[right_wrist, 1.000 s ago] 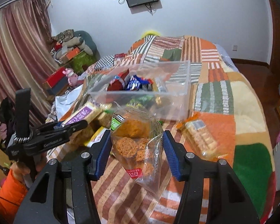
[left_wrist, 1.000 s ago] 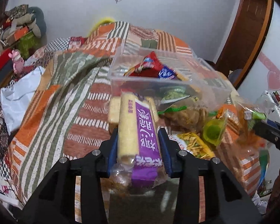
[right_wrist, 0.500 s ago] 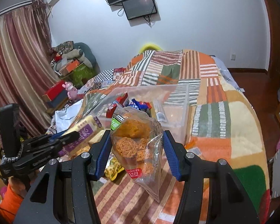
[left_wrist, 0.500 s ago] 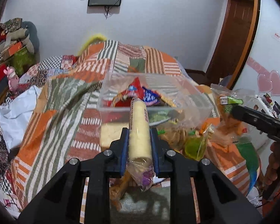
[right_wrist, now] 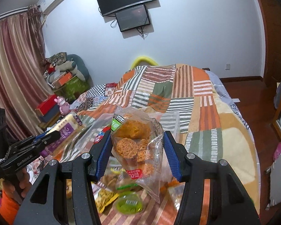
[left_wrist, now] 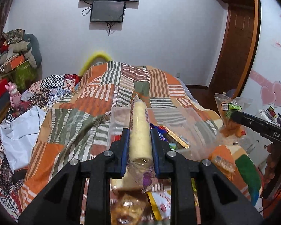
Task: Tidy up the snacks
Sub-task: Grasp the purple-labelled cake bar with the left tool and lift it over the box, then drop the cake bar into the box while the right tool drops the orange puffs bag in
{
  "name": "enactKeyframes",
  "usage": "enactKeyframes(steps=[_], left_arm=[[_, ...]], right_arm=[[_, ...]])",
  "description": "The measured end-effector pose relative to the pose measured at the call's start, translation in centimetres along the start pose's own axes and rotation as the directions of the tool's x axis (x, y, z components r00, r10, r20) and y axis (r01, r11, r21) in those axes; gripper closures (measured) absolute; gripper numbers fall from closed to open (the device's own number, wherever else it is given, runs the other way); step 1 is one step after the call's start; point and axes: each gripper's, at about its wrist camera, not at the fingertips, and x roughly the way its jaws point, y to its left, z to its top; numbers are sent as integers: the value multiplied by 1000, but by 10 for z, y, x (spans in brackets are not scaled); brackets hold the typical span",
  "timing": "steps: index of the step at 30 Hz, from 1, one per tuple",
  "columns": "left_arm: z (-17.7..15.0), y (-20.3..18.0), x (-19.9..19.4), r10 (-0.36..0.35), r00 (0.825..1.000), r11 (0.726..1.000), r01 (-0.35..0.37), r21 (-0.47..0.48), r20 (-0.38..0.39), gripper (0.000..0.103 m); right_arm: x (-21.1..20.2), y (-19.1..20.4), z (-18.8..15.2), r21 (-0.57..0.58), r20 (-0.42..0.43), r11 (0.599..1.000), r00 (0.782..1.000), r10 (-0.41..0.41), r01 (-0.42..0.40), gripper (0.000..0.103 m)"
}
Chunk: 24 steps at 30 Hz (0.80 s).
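My left gripper (left_wrist: pixel 139 144) is shut on a long cream cracker pack (left_wrist: pixel 139 125) with a purple label, held up on edge and pointing away over the bed. Just behind it sits the clear plastic bin (left_wrist: pixel 115 120), with red and blue packets inside. My right gripper (right_wrist: pixel 136 150) is shut on a clear bag of orange noodle snacks (right_wrist: pixel 134 142), lifted above the quilt. That bag (left_wrist: pixel 227 110) and the right gripper (left_wrist: pixel 239 116) show at the right of the left wrist view. In the right wrist view the left gripper (right_wrist: pixel 46 136) and its cracker pack (right_wrist: pixel 65 129) are at the left, and the bin (right_wrist: pixel 171 121) lies ahead.
Loose snacks lie on the patchwork quilt (right_wrist: pixel 202 112) under the grippers, among them a green jelly cup (right_wrist: pixel 129 203) and a yellow packet (right_wrist: pixel 105 196). A white bag (left_wrist: pixel 18 136) lies at the bed's left edge. Boxes and toys are piled by the left wall.
Both grippers have risen with their snacks. The left jaws closed tighter on the cracker pack, which turned onto its edge. The bin now sits lower in both views.
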Motion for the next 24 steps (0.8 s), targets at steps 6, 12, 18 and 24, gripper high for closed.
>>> enactKeyframes(steps=[6, 12, 18, 24], left_arm=[[11, 9, 27, 17, 1000, 1000, -17, -5, -8, 81], [14, 14, 57, 37, 998, 999, -37, 12, -45, 81], [16, 21, 84, 47, 996, 999, -46, 11, -78, 81], [16, 25, 109, 54, 991, 999, -54, 7, -119, 81]], right_arm=[[24, -8, 9, -4, -30, 1000, 999, -30, 30, 52], [46, -16, 16, -3, -65, 999, 997, -37, 37, 52], [70, -15, 18, -48, -108, 997, 992, -59, 54, 52], [97, -16, 15, -73, -159, 995, 984, -83, 72, 52]])
